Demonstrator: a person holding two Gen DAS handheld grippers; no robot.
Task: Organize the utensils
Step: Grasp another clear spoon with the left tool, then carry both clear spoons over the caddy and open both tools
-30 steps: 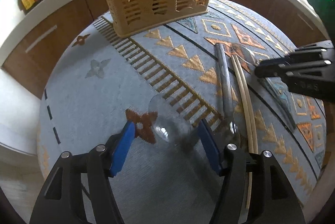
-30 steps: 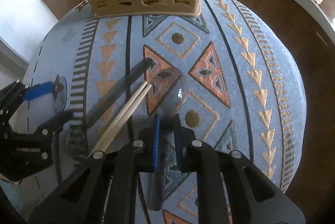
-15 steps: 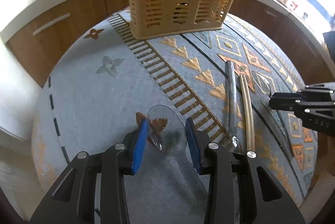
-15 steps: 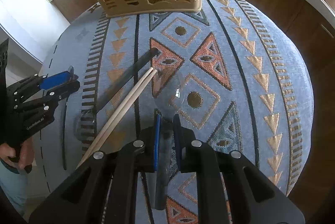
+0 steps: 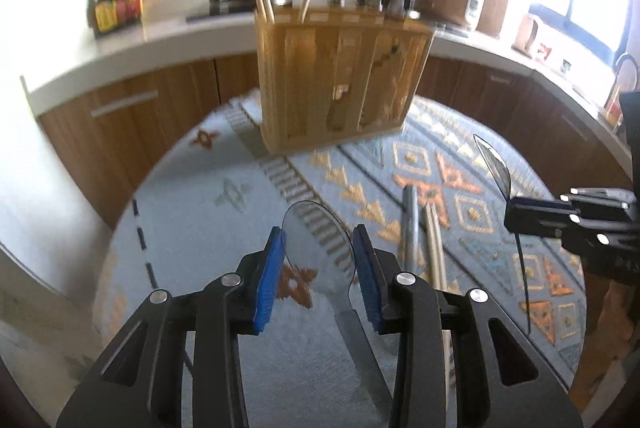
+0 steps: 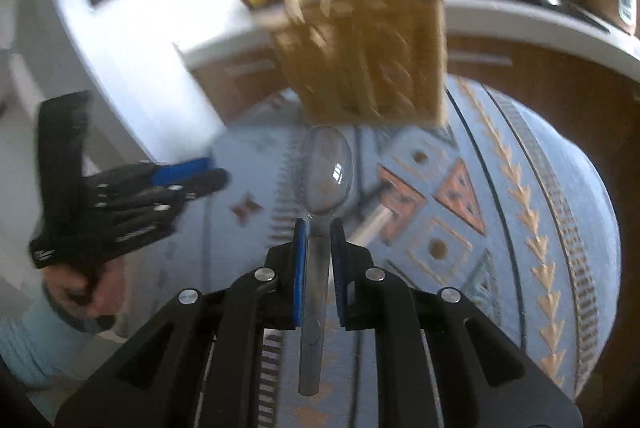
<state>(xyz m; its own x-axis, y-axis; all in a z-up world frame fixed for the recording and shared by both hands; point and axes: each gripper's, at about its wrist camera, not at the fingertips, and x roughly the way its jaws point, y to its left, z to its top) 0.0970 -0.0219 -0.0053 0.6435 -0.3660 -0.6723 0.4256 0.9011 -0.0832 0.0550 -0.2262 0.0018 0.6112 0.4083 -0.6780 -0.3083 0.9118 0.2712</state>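
Spoon (image 6: 323, 172) clear, see-through plastic

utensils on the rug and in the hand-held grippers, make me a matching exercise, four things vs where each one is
Things:
1. clear spoon
2. second clear spoon
3. loose chopsticks
4. yellow basket

Places:
A. lying flat on the patterned rug
B. standing upright at the far end of the rug
C. gripped by the handle in the right hand-held gripper
D. bowl between the pads of the left hand-held gripper

Pairs: 1-D, 2-C, 3-A, 4-B
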